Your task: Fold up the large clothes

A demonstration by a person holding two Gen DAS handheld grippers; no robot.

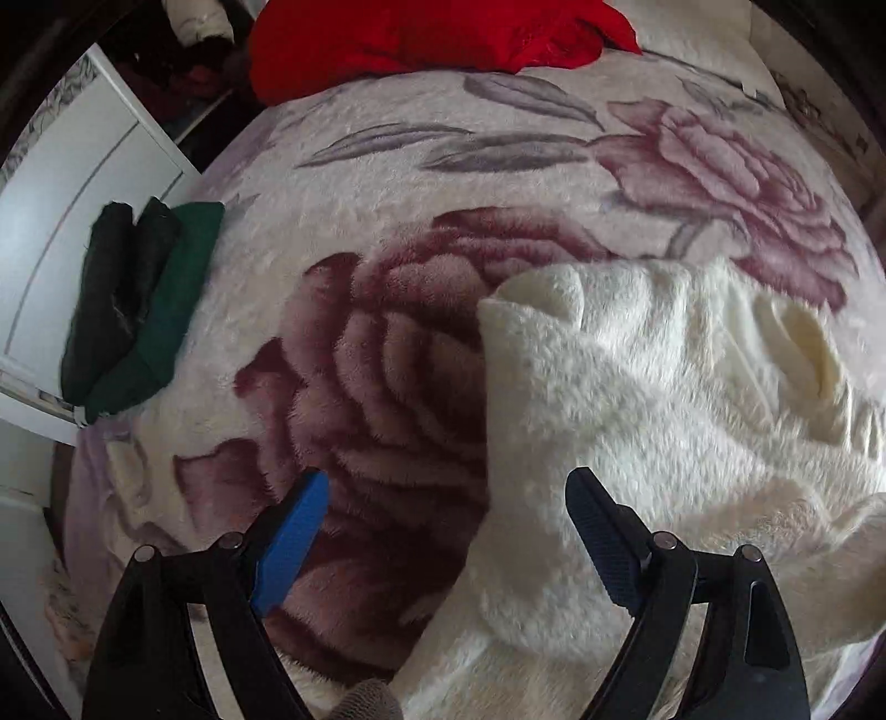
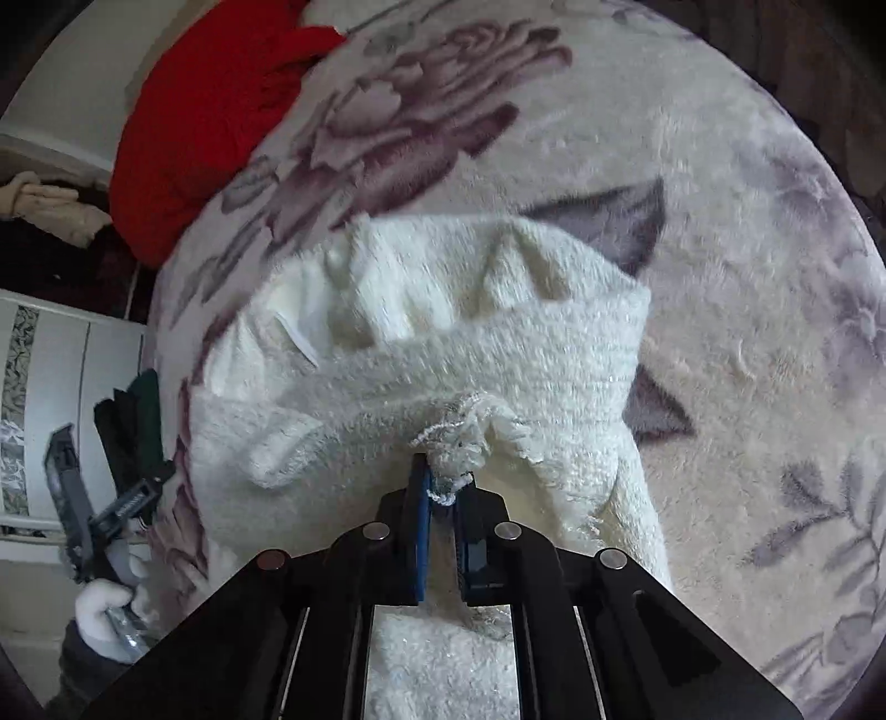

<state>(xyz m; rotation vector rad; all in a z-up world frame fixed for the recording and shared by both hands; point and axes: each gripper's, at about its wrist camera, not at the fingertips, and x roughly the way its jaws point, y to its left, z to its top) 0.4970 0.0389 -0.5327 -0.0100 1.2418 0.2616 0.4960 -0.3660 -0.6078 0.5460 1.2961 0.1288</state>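
Right gripper (image 2: 441,487) pinched shut on frayed hem of cream fleece garment (image 2: 421,354), bulk stretching away ahead. Left gripper (image 1: 446,498) wide open, empty, straddling garment's left edge (image 1: 487,399) — nearer the free side.

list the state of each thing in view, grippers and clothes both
left gripper: open, holding nothing, over the floral blanket
right gripper: shut on a frayed edge of the white fuzzy garment
white fuzzy garment: partly folded, rumpled, lying on the blanket
red garment: bunched at the far edge
dark green and black clothes: folded, stacked at the blanket's edge
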